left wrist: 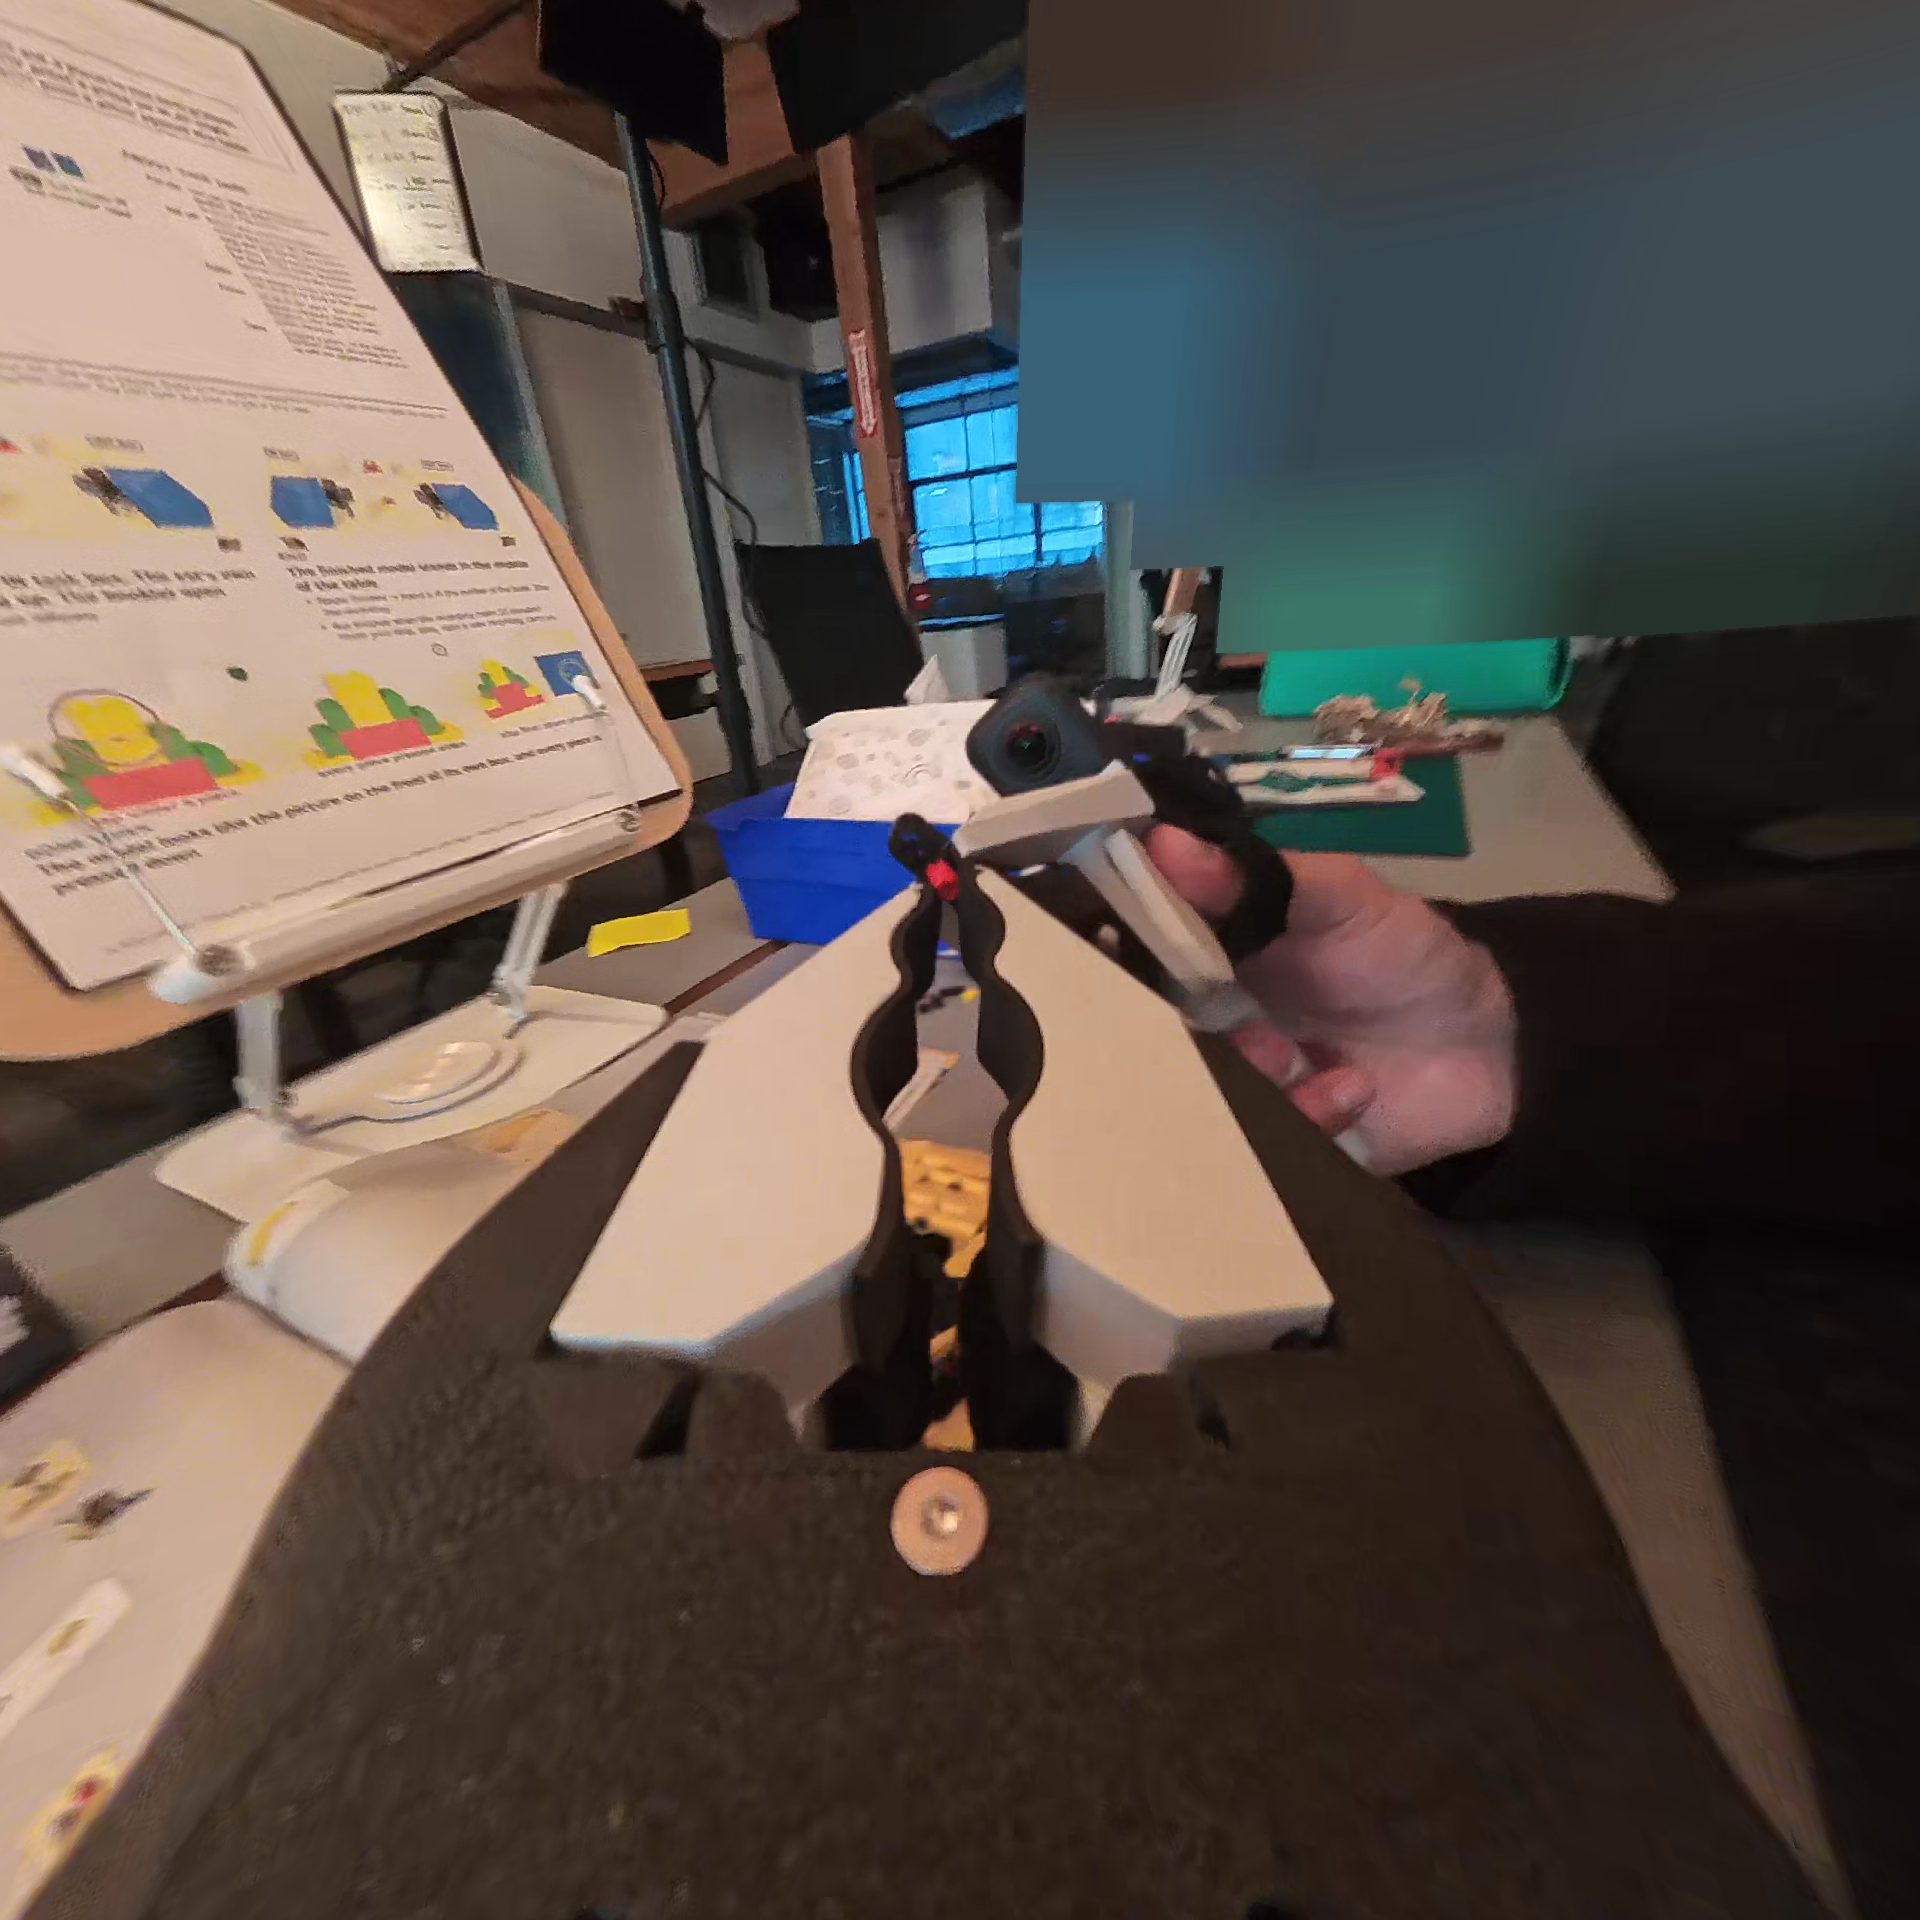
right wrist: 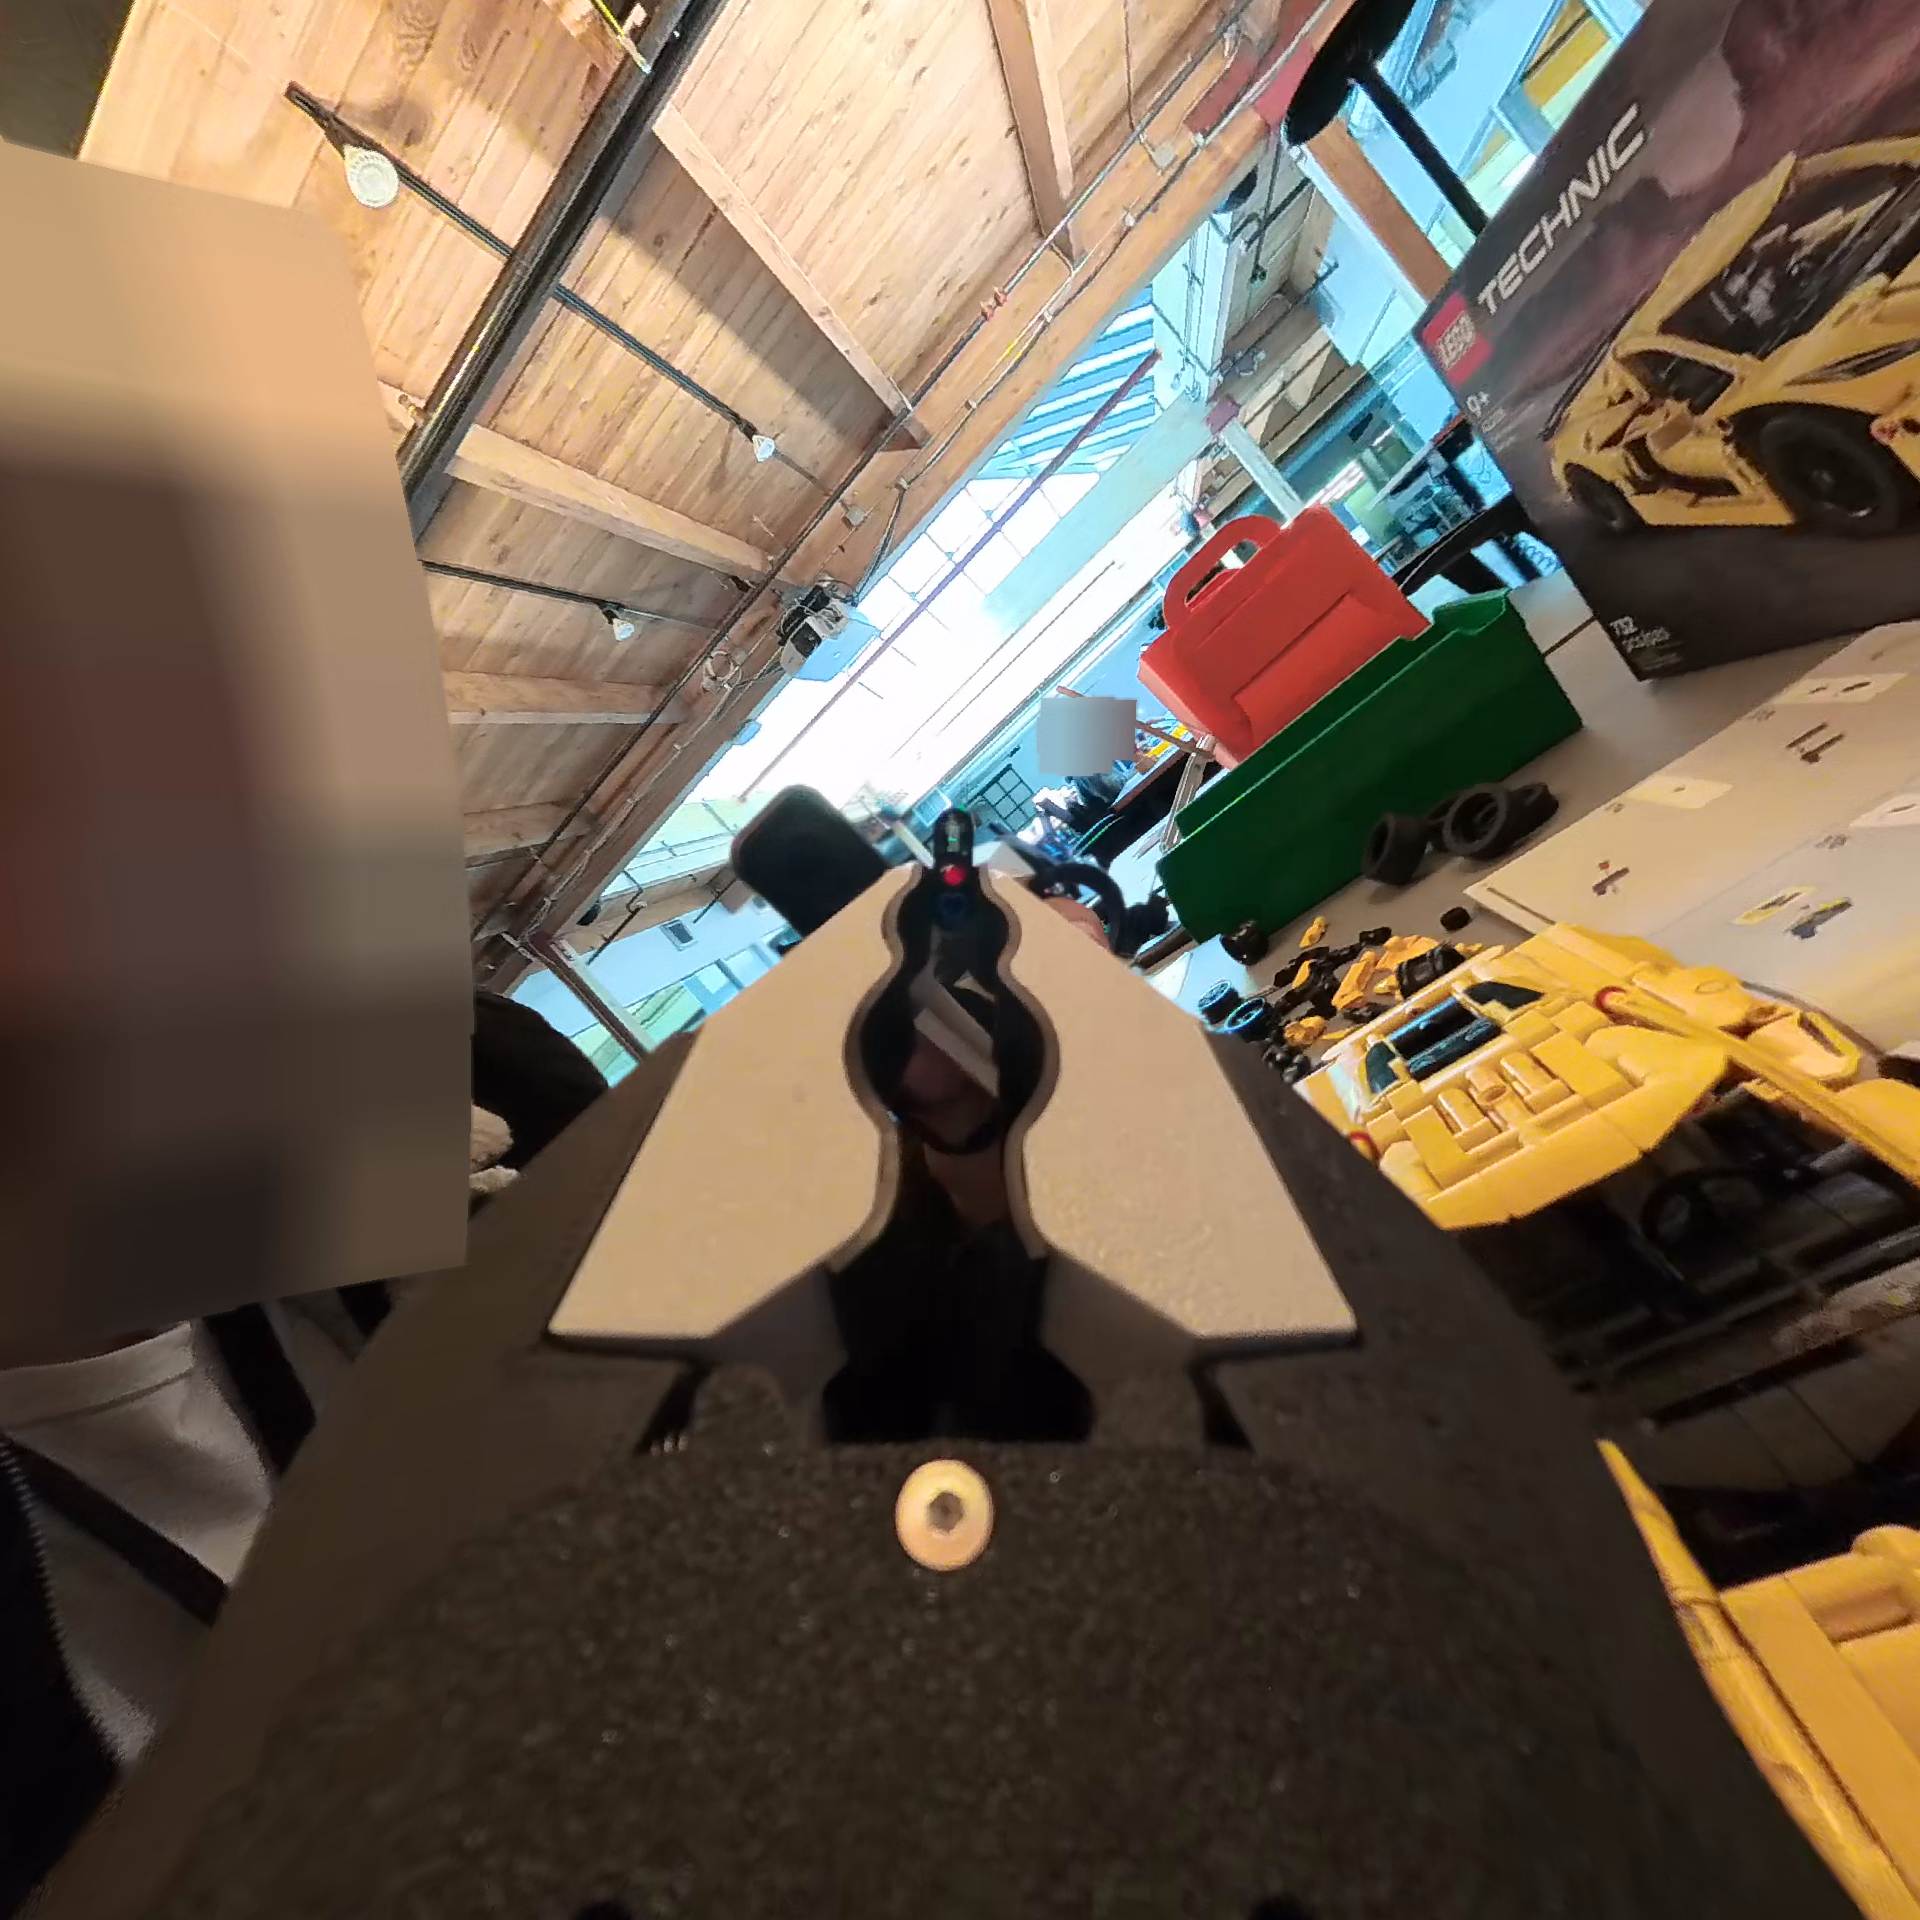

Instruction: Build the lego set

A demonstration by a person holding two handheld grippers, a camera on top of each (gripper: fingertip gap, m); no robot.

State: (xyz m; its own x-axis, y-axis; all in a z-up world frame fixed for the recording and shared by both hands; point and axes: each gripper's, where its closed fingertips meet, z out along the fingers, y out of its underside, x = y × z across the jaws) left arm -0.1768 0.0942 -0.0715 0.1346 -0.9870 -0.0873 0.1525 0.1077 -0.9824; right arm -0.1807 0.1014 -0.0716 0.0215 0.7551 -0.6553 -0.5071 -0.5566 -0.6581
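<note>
My left claw (left wrist: 940,878) and right claw (right wrist: 952,873) meet tip to tip, both pinched narrow on one small black-and-red Lego piece (left wrist: 943,881) above the bench (right wrist: 1704,769).

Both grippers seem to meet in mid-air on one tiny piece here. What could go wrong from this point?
1. The small black and red piece is pinched only at the tips of the left gripper, above the table; a slip probably drops it among the loose parts.
2. The right gripper meets it tip to tip, so a slight misalignment could knock it free.
</note>
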